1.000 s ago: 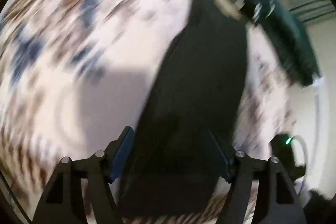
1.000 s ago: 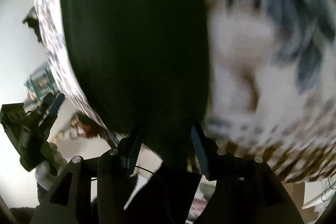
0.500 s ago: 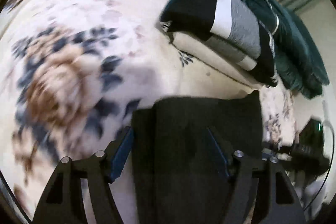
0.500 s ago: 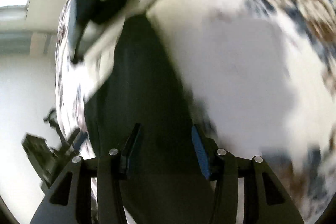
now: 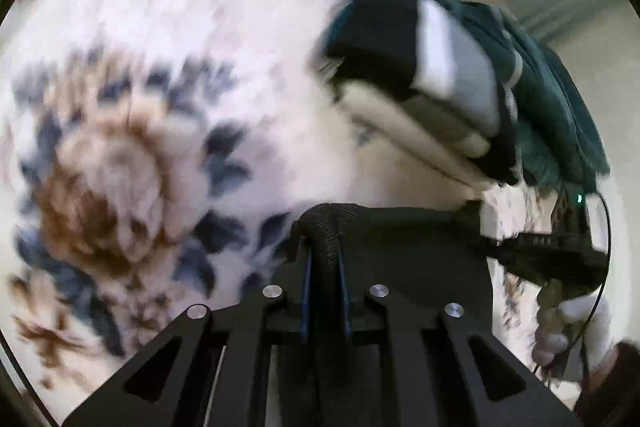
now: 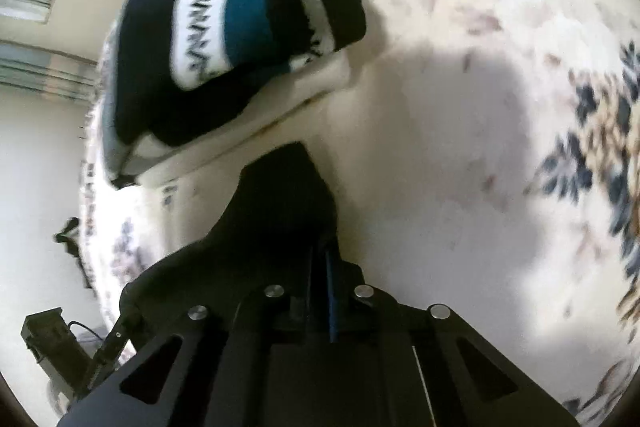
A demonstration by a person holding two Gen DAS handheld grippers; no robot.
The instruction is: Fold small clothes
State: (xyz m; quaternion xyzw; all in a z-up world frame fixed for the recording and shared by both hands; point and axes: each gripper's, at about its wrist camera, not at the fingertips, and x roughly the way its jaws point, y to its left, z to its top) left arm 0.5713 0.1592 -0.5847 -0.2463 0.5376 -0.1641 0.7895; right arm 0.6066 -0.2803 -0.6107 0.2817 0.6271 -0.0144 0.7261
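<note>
A black garment (image 5: 400, 243) hangs between both grippers above a cream floral bedspread (image 5: 168, 99). My left gripper (image 5: 325, 259) is shut on its ribbed edge, which bunches between the fingers. In the right wrist view the same black garment (image 6: 276, 211) spreads ahead and to the left, and my right gripper (image 6: 324, 267) is shut on its edge. The other gripper, held in a white-gloved hand (image 5: 568, 327), shows at the right of the left wrist view.
A pile of folded clothes (image 5: 420, 67), black, white, grey and teal, lies on the bed beyond the garment; it also shows in the right wrist view (image 6: 224, 19). The floral bedspread (image 6: 480, 107) stretches to the right. A wall and window lie behind.
Both grippers have closed from open onto the black garment's edges. The garment has bunched up and sits lower in both views.
</note>
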